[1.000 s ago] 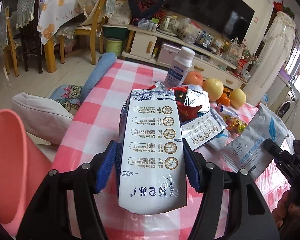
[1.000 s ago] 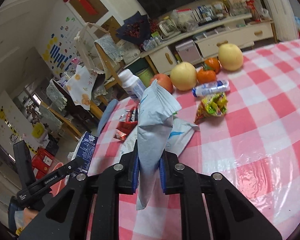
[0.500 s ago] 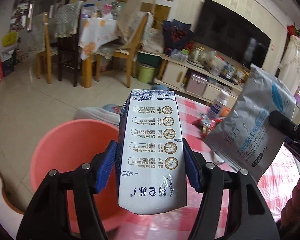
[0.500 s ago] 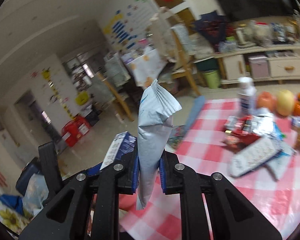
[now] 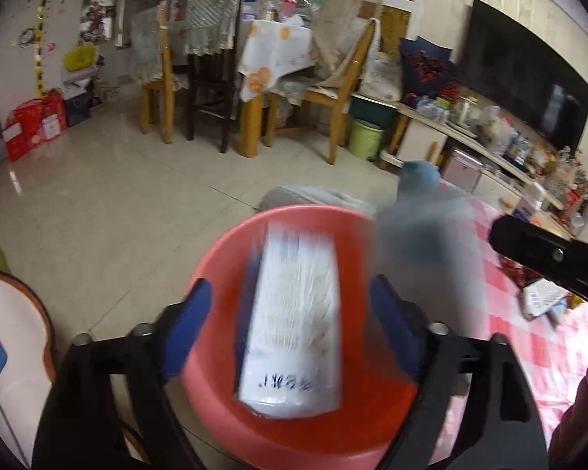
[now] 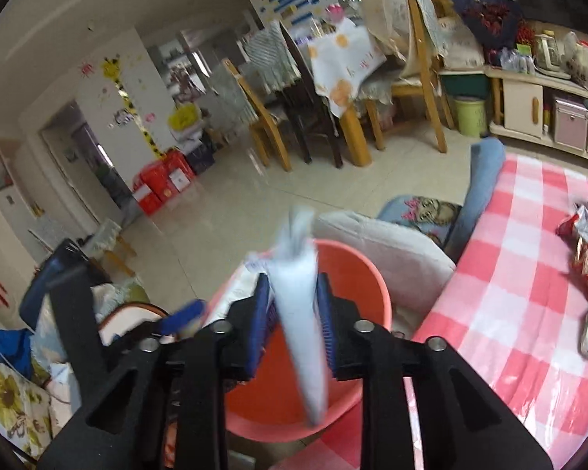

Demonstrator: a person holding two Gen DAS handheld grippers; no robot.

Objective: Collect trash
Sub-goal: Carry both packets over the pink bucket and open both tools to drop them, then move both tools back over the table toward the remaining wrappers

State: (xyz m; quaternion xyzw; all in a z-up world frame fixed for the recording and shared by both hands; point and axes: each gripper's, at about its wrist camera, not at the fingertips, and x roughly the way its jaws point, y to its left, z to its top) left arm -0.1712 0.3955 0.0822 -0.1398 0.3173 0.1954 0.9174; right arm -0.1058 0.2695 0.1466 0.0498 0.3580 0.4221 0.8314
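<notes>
Over the round pink plastic bin (image 5: 215,411), the left tool (image 5: 290,313) stands spread, its white printed carton (image 5: 294,321) dropping in, the right tool (image 6: 292,309) barely brushes a pale-blue pouch (image 6: 300,313), while wrappers (image 6: 584,246) wait on the checked desk (image 6: 529,293).

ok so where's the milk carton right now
In the left wrist view the milk carton is blurred, loose between the open left gripper's blue pads and over the mouth of the pink basin, which stands on the floor beside the checkered table.
</notes>
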